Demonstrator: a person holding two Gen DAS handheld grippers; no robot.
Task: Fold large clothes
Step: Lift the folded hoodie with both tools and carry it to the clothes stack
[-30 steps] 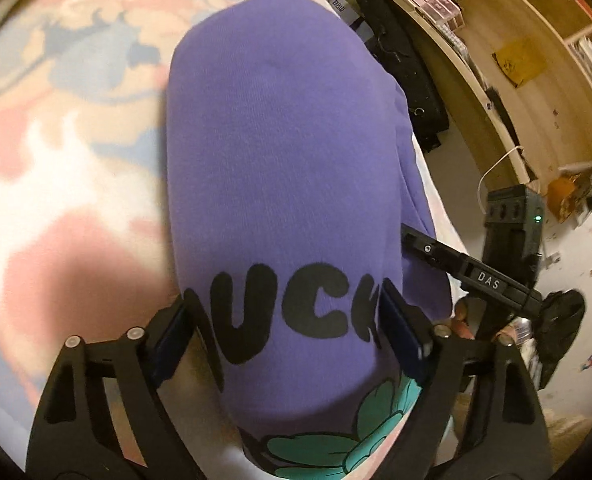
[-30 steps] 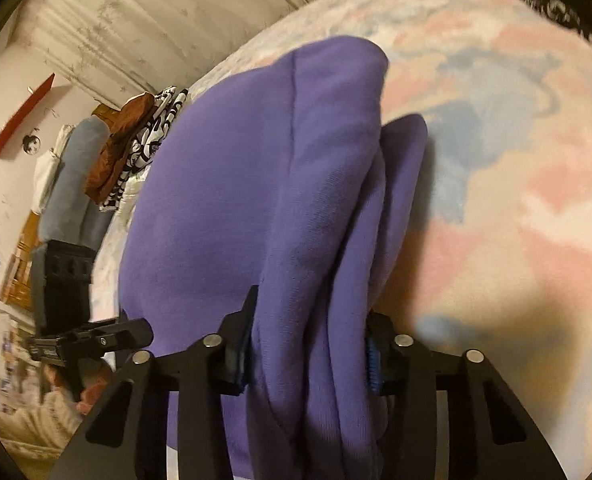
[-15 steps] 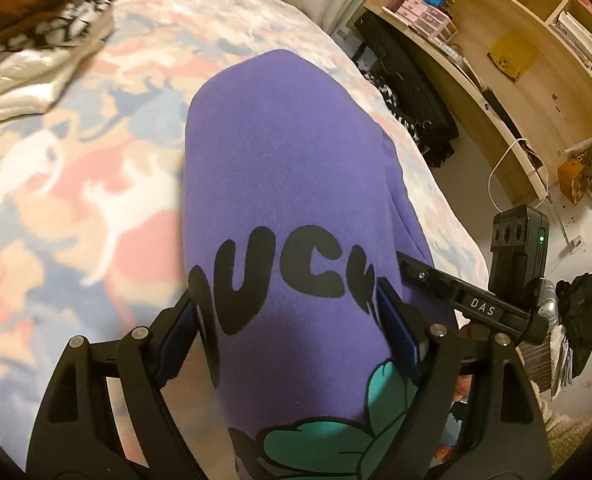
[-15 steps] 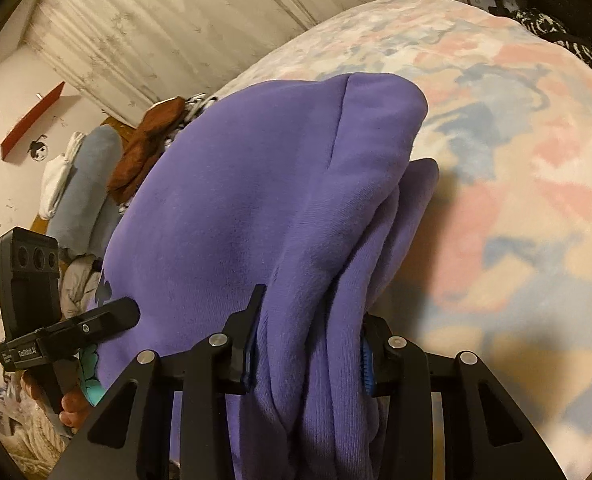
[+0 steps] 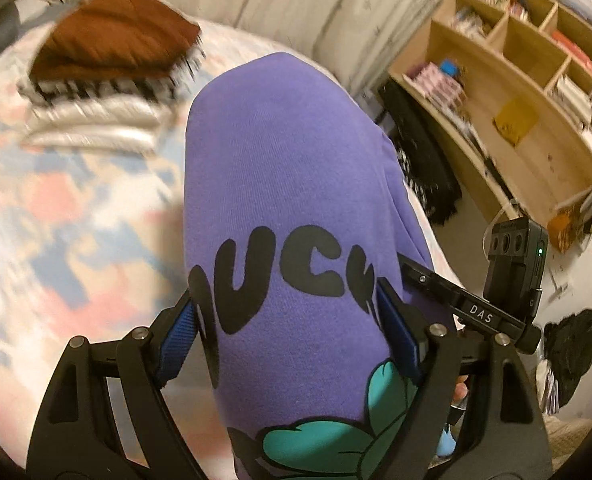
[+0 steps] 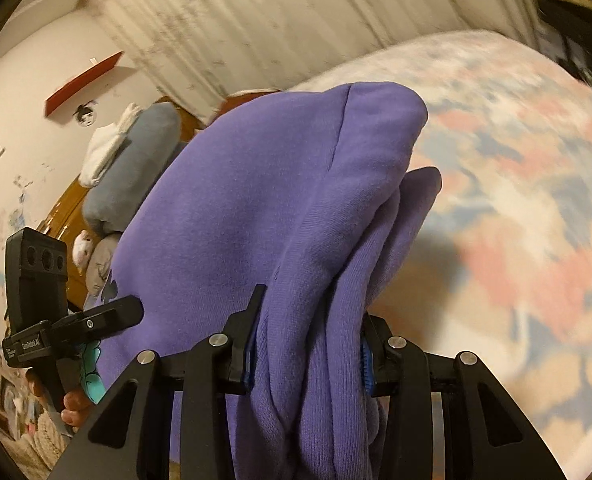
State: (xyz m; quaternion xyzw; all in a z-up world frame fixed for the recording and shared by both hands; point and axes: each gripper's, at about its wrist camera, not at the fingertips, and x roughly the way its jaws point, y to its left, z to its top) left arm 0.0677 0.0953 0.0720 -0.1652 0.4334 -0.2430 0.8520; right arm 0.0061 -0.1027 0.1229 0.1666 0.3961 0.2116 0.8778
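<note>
A folded purple sweatshirt with black lettering and a teal print is lifted off the bed. My left gripper is shut on its thick printed end, the blue pads pressing both sides. In the right wrist view my right gripper is shut on the bunched folds of the purple sweatshirt, whose far end hangs forward over the bed. Each gripper shows in the other's view, the right gripper body at the right and the left gripper body at the left. The sweatshirt's underside is hidden.
The bed has a pink, blue and cream patterned cover. A stack of folded clothes, brown on top, lies at its far side. A wooden shelf unit stands at the right, with dark bags below it. Pillows lie at the headboard.
Both grippers have risen and pulled back with the sweatshirt held between them. The stack of folded clothes and the curtain have come into the left wrist view; more wall shows in the right.
</note>
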